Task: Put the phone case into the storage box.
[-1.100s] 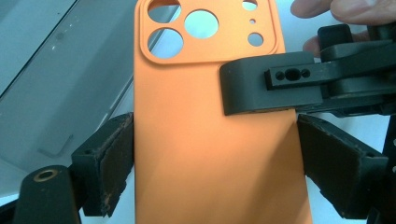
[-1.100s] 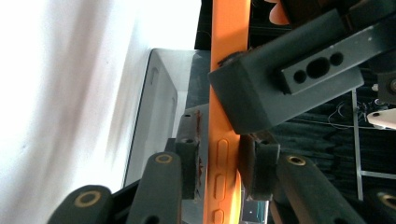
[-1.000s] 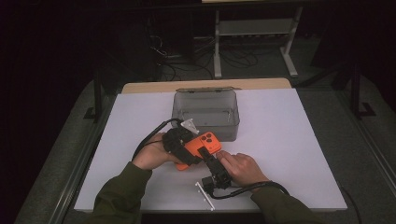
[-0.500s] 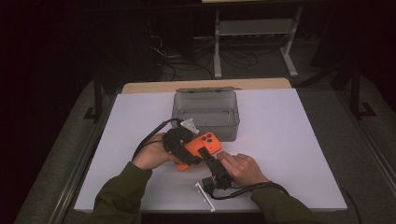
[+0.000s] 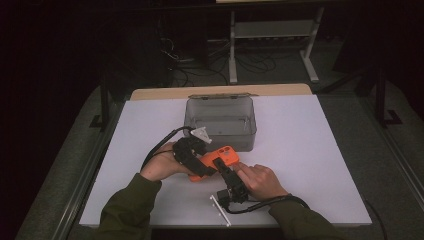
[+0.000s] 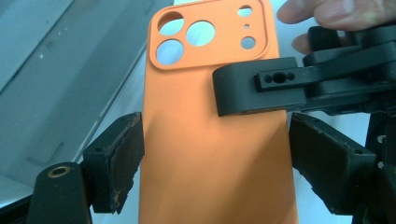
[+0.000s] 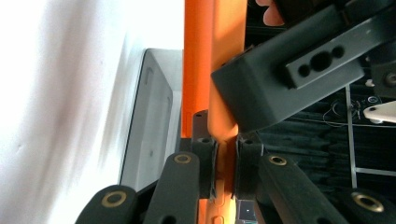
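Orange case (image 6: 210,154) sits between the open left gripper (image 6: 215,163) pads, long axis toward 12 — right gripper (image 7: 223,168) pinches its 3 o'clock edge.

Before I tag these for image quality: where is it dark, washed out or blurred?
High view: dark surroundings, white table evenly lit. Left gripper view: orange phone case sharp, transparent box soft. Right gripper view: table surface washed out and blurry.
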### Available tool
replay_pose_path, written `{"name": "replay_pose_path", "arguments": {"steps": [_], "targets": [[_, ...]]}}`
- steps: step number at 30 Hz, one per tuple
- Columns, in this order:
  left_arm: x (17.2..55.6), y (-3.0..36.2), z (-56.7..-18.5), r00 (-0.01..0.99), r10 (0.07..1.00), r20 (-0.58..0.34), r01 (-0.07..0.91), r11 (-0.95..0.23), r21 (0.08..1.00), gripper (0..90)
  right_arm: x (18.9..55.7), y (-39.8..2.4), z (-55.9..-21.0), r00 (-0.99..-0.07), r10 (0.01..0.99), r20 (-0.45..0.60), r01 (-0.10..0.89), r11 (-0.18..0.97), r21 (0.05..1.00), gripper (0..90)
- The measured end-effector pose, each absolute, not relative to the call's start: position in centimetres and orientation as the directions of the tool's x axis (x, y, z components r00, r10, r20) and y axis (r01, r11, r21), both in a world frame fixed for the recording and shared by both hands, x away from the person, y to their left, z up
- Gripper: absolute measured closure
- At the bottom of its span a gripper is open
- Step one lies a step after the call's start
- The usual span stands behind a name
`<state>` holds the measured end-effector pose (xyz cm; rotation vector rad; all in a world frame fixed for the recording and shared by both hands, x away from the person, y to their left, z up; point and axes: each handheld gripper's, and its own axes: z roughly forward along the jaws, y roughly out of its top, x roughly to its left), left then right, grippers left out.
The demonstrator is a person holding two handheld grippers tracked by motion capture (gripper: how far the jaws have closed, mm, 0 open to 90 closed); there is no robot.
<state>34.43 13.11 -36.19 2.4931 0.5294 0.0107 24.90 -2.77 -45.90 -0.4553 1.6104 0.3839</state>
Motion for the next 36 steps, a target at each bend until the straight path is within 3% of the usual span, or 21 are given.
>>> {"name": "replay_pose_path", "arguments": {"steps": [22,36], "targets": [[34.7,16.5,-34.8,0.908,0.405,-0.107,0.385,-0.705,0.596,17.4,25.0,-3.0,-45.9,-0.072,-0.073,-0.995,-0.506,0.862,-0.027,81.0],[34.2,20.4,-36.1,0.883,0.459,-0.099,0.419,-0.675,0.607,17.3,25.0,-3.1,-45.9,-0.076,-0.069,-0.995,-0.504,0.863,-0.022,80.8]]}}
